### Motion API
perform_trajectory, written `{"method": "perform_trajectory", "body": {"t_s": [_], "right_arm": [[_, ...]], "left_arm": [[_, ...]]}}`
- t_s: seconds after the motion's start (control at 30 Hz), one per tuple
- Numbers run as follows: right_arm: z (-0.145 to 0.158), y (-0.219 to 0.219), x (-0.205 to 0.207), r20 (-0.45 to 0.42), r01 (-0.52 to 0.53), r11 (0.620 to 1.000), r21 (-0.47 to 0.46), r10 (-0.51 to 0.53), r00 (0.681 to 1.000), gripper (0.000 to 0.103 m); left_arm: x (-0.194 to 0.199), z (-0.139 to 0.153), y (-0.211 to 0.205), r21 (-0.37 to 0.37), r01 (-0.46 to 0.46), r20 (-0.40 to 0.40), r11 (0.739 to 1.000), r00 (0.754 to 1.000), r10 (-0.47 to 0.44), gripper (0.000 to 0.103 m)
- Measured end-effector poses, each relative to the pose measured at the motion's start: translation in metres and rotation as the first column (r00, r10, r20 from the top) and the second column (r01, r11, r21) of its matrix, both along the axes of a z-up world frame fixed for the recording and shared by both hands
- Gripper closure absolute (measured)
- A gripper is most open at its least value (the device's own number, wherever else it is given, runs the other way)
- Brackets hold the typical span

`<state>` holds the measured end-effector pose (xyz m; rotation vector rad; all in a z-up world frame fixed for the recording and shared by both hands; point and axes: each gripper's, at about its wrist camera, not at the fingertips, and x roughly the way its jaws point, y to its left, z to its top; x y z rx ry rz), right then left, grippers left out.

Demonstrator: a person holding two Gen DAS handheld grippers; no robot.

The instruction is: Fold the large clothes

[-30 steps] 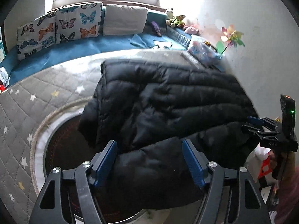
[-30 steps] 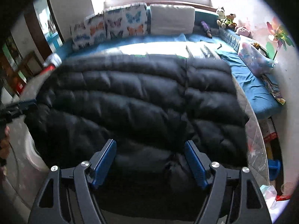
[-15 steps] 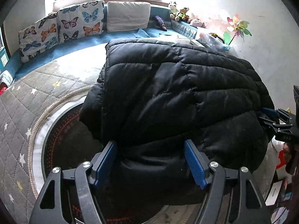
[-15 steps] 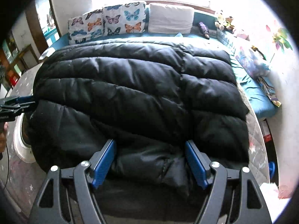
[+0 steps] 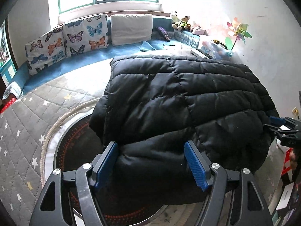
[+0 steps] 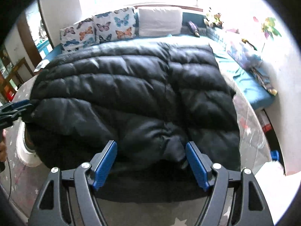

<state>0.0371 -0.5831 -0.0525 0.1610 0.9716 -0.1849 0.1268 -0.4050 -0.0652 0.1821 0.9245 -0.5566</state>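
A large black puffer jacket [image 5: 178, 101] lies folded over itself on the grey quilted table cover; it also fills the right wrist view [image 6: 131, 94]. My left gripper [image 5: 150, 162] is open, its blue pads on either side of the jacket's near left edge. My right gripper [image 6: 150, 162] is open at the jacket's near right edge, with bunched fabric between the pads. Each gripper shows in the other's view: the right one [image 5: 282, 128] at the jacket's right side, the left one [image 6: 15, 109] at its left side.
A round dark heater plate [image 5: 75, 150] shows under the jacket's left part. The star-patterned grey cover [image 5: 28, 131] spreads left. Behind are a blue bench [image 5: 75, 64] with butterfly cushions [image 5: 75, 39], a white pillow [image 5: 131, 28], plush toys and a pinwheel [image 5: 239, 32].
The jacket's far part has come up and over toward me into a thicker fold, and both grippers have closed in on its near edge. The jaws stay open.
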Motion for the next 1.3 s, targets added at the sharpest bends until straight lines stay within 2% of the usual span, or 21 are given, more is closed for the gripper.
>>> {"method": "perform_trajectory", "body": {"t_s": [0.13,0.27,0.43,0.6,0.93,1.17,1.3], "right_arm": [[-0.009,-0.01,0.002,0.011,0.02,0.999,0.049,-0.021,1.0,0.021],[-0.004,-0.005,0.001,0.004,0.008,1.0,0.014,-0.008,1.0,0.02],[0.009,0.008,-0.014,0.046,0.041,0.999,-0.005,-0.041,0.998,0.02],[0.018,0.02,-0.033,0.053,0.084,0.996,0.002,-0.084,0.995,0.02],[0.03,0.06,-0.061,0.089,0.133,0.989,-0.072,-0.126,0.988,0.02],[0.034,0.084,-0.074,0.122,0.158,0.98,-0.122,-0.144,0.982,0.02],[0.038,0.096,-0.079,0.139,0.157,0.979,-0.134,-0.138,0.981,0.02]], "left_arm": [[0.0,-0.002,-0.002,0.018,0.003,0.001,1.0,1.0,-0.003,0.025],[-0.002,0.0,-0.001,0.019,-0.007,-0.007,1.0,1.0,0.007,0.025],[-0.009,0.009,0.005,0.016,-0.026,-0.01,1.0,1.0,0.026,0.024],[-0.031,0.021,0.014,0.031,-0.042,0.018,0.999,0.999,0.042,0.023],[-0.082,0.038,0.033,0.057,-0.088,0.033,0.995,0.996,0.086,0.023],[-0.116,0.05,0.044,0.083,-0.122,0.094,0.989,0.989,0.114,0.023],[-0.127,0.057,0.045,0.075,-0.124,0.1,0.989,0.988,0.116,0.023]]}}
